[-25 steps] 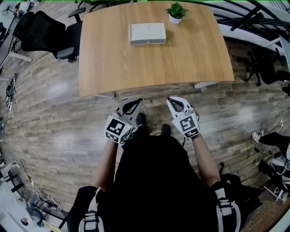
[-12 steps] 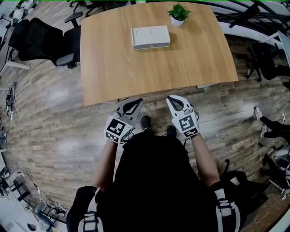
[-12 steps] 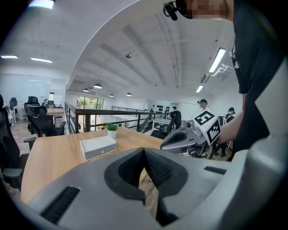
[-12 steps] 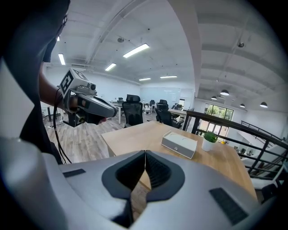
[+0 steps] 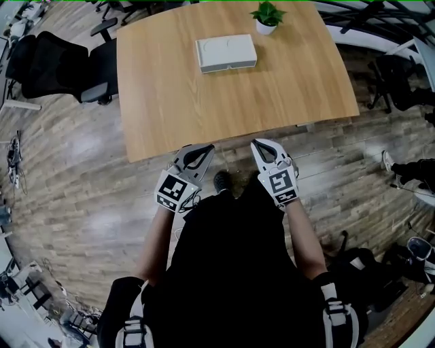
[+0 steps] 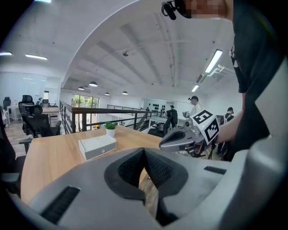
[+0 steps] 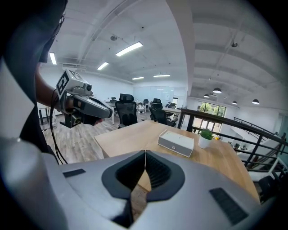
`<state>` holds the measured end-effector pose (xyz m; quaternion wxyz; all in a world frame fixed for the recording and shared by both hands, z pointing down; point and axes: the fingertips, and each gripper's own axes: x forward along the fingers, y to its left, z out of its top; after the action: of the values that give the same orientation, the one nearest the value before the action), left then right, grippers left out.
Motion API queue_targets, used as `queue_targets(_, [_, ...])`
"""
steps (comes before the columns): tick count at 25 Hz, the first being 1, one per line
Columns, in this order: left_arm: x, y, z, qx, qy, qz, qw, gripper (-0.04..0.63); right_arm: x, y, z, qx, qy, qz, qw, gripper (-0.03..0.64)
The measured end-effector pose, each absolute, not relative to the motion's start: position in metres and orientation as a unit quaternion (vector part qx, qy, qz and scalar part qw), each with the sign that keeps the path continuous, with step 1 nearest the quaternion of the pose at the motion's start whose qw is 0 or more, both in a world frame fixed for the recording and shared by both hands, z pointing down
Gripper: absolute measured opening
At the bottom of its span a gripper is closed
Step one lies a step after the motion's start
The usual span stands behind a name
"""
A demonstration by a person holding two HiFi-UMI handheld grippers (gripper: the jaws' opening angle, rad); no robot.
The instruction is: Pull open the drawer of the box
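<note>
My left gripper [image 5: 201,151] and right gripper [image 5: 259,145] are pressed together, empty, mid-frame below the table [image 5: 177,102]; box [image 5: 225,53] top centre.

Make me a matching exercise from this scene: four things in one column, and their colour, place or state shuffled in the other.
1 box
2 potted plant
3 office chair
4 right tool

A black, on the floor beside the table
B shut and empty, short of the table's near edge
C green leaves, white pot
D white, flat, lying on the table

Pairs: 1-D, 2-C, 3-A, 4-B
</note>
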<state>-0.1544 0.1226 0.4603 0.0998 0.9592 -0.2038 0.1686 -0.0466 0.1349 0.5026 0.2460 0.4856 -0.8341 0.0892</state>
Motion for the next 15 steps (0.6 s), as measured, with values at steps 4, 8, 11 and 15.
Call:
queue_targets(4, [-0.154,0.117,0.463,0.956,-0.215,0.170,0.107,0.021,-0.044,0.129,0.511,0.478,-0.836,0.096,0.250,0.025])
queue_targets(8, [-0.147,0.104,0.462,0.951,-0.234,0.171,0.108,0.021,-0.031,0.108,0.516,0.469,-0.841,0.093,0.254,0.023])
queue_targets(11, [-0.141,0.089,0.459,0.946,-0.256,0.169,0.103,0.021,-0.018,0.087,0.520,0.461,-0.846,0.092,0.253,0.025])
queue_targets(15, [-0.127,0.072,0.457,0.940,-0.275,0.169,0.106,0.021,0.002,0.057,0.529,0.446,-0.851,0.090,0.262,0.024])
